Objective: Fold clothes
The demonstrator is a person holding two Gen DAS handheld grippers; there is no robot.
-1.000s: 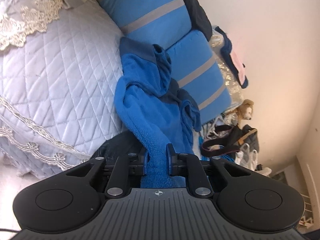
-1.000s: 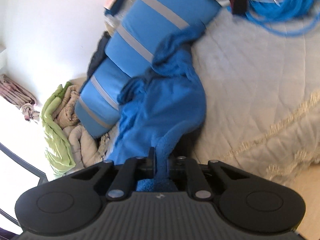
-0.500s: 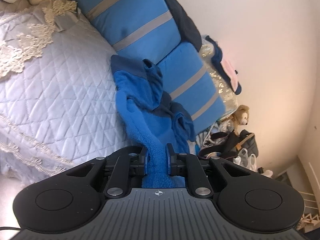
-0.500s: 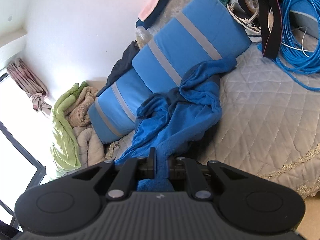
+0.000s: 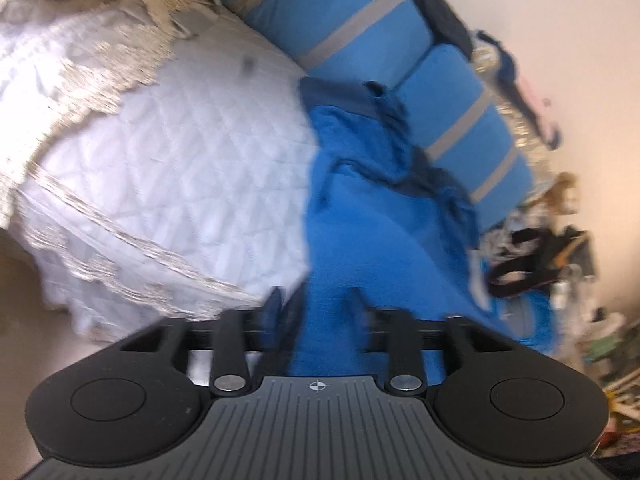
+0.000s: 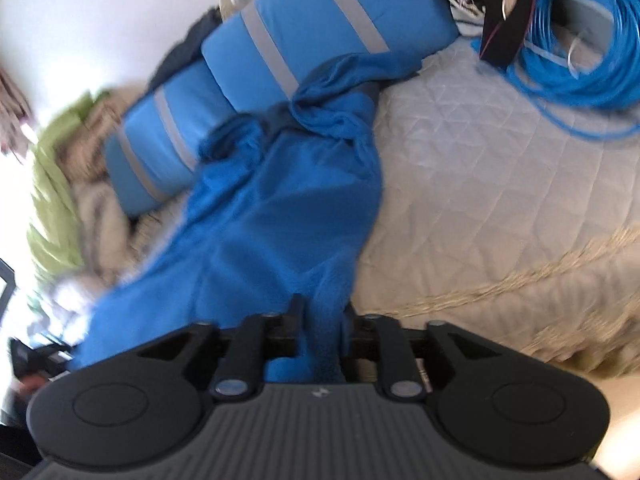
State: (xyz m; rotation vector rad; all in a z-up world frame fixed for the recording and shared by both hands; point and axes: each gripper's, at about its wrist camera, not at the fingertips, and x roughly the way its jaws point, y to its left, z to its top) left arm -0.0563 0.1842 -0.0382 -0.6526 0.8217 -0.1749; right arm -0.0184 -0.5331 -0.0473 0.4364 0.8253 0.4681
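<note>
Blue fleece (image 5: 360, 240) stretched out ahead of both grippers, its far end bunched against the striped pillows (image 5: 472, 128) on the bed (image 5: 160, 184). Left gripper (image 5: 316, 304) stands partly parted with cloth between its fingers; right gripper (image 6: 320, 312) is pinched onto an edge. It looks soft, thick and floppy, so it will sag; corners and hems grip best.

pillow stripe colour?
Grey stripes on the blue pillows; clearest in the right wrist view.

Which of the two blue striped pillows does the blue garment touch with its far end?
The larger pillow nearest the blue cable coil; the blue garment lies against it.
</note>
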